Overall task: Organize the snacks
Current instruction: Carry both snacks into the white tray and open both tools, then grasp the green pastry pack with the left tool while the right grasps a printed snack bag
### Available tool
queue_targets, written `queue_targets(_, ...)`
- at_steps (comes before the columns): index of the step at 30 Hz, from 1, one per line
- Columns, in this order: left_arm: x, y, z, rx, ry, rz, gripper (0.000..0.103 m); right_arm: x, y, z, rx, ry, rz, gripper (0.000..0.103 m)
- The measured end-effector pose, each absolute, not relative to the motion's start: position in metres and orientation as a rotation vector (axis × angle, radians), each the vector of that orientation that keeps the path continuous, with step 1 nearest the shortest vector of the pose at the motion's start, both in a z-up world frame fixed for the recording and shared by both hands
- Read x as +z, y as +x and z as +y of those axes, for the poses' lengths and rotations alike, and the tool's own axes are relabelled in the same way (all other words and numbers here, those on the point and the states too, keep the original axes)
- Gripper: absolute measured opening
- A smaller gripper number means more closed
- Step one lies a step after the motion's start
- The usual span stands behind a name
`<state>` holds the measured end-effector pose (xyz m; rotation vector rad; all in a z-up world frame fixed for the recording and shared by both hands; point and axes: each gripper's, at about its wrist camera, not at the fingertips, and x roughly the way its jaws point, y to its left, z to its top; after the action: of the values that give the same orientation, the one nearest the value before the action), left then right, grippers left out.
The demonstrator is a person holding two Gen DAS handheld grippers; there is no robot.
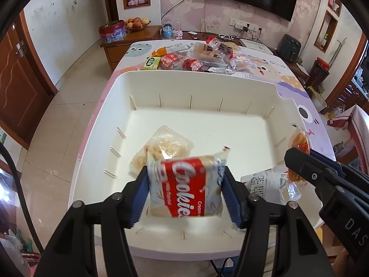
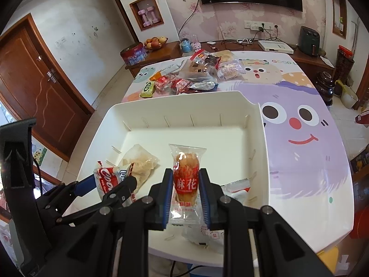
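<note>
Worked above the white bin at the near end of the worktop, both tongs pointing down into it.

Had the left tongs at middling width, with the red-and-white cookie packet between the blue pads. Saw that packet blurred and the pads only at its edges, so judged it let go rather than gripped, just over the bin floor near the front left.

Had the right tongs narrow and clamped on the orange twisted-dough packet, upright, over the middle front of the bin and not yet set down.

Counted little as done: found a clear packet of pale puffed pieces lying on the bin floor behind the cookies, and a few white wrappers in the front right corner. Could not tell exactly how many of those, with the tongs partly hiding them.

Left most of the bin floor bare.

Reckoned the task at an early stage. Left still to sort: a mixed heap of snacks on the worktop just beyond the far rim of the bin, with red, green, silver and clear packets among them, none touched at this moment. Expected the two packets in hand to land next, then many more trips to the heap.
</note>
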<state>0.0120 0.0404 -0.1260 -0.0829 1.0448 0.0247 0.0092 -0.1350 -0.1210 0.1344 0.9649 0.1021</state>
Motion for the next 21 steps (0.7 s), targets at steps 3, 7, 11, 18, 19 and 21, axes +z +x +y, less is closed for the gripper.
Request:
queue_targets(3,-0.1276,0.0131,0.0415,0.031,-0.090,1.051,0.078,-0.1250,0.0112,-0.1371,0.098,0.150,0.984,0.032)
queue_targets(7,-0.1290,0.0135,0.0451,0.045,-0.108,1.053,0.086,-0.1288,0.0126,-0.1399,0.091,0.165,0.997,0.046)
queue_targets(11,-0.1322,0.0148,0.0467,0.052,-0.117,1.065,0.086,-0.1305,0.0131,-0.1397,0.093,0.169,1.004,0.046)
queue_targets(18,-0.1339,0.0163,0.0464,0.059,-0.113,1.071,0.087,-0.1308,0.0141,-0.1401,0.090,0.168,1.006,0.046)
queue_targets(19,-0.1338,0.0163,0.0465,0.058,-0.113,1.071,0.087,-0.1310,0.0141,-0.1404,0.090,0.169,1.006,0.046)
queue_targets(21,-0.1337,0.0165,0.0462,0.058,-0.112,1.070,0.087,-0.1309,0.0143,-0.1401,0.090,0.168,1.007,0.046)
